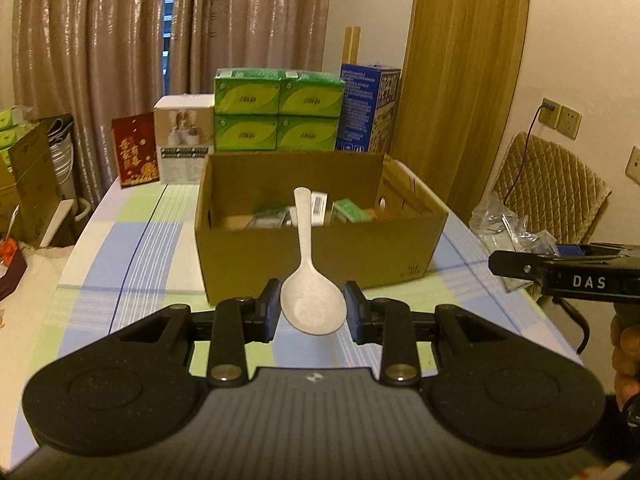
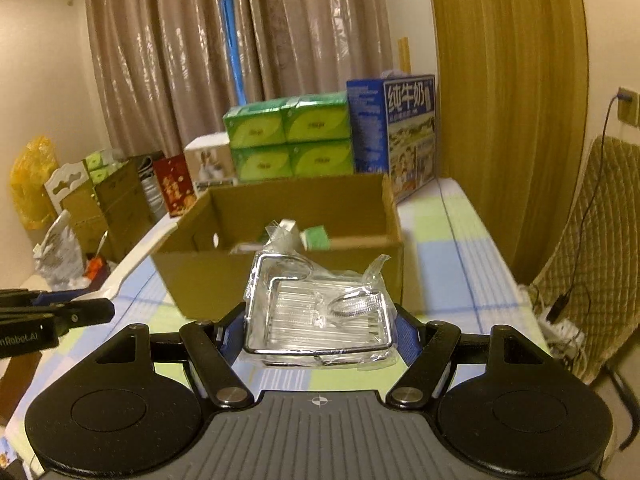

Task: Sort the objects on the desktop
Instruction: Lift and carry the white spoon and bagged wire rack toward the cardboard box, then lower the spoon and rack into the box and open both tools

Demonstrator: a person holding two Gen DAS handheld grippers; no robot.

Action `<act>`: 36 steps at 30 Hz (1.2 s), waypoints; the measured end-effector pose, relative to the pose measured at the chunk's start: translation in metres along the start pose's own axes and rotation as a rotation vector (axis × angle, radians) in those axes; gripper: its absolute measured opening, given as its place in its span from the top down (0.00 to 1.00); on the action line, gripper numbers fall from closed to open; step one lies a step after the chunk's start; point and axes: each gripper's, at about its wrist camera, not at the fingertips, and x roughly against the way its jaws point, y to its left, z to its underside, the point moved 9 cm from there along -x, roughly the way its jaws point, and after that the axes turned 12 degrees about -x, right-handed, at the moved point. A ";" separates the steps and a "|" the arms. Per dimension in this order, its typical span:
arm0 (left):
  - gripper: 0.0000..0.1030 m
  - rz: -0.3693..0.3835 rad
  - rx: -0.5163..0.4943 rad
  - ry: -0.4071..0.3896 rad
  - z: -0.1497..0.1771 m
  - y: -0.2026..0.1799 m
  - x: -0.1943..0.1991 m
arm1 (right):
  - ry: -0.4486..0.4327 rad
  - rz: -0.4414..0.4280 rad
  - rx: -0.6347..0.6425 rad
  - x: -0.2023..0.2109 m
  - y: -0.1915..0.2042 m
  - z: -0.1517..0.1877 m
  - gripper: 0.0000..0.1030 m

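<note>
The left tongs (image 1: 313,312) are gripping a white rice spoon (image 1: 310,280) by its bowl, the blue pads (image 1: 272,308) pressing in on either side. The spoon's long axis is running straight away from the holder — bowl nearest, handle pointing up and forward toward the open cardboard box (image 1: 316,248) and overlapping its front wall in this view. It is hanging in the air above the checked cloth of the worktop (image 1: 132,240).

The right tongs (image 2: 320,328) are clamping a clear plastic tray with a chrome wire frame (image 2: 316,312), wrapped in crinkled transparent film. It is lying roughly flat between the fingers, its far edge tilting up toward the same box (image 2: 280,276), just short of the front wall.

Inside the box, small green and white packets (image 1: 348,210) are lying loose on the bottom. Behind it, green tissue packs (image 1: 278,110) are standing stacked two high, with a blue milk carton (image 2: 408,132) just beside them — and a red card (image 1: 134,156) and a white box (image 1: 184,140) off to the other side.
</note>
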 end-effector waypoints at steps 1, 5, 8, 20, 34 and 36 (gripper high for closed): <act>0.73 0.003 -0.003 -0.002 -0.007 0.004 -0.004 | -0.002 -0.002 -0.001 -0.002 0.000 -0.006 0.32; 0.73 0.017 0.001 0.004 -0.028 0.016 -0.021 | -0.005 -0.012 0.005 -0.017 0.000 -0.030 0.32; 0.73 0.023 -0.004 0.013 -0.043 0.026 -0.035 | 0.009 -0.024 0.011 -0.032 0.001 -0.044 0.32; 0.73 0.076 0.047 0.074 -0.086 0.059 -0.111 | 0.044 -0.019 0.015 -0.099 -0.005 -0.111 0.32; 0.67 0.073 0.066 0.132 -0.086 0.072 -0.198 | 0.091 0.009 0.028 -0.168 -0.013 -0.122 0.32; 0.67 0.073 0.073 0.146 -0.082 0.074 -0.205 | 0.106 0.010 0.005 -0.176 -0.017 -0.119 0.32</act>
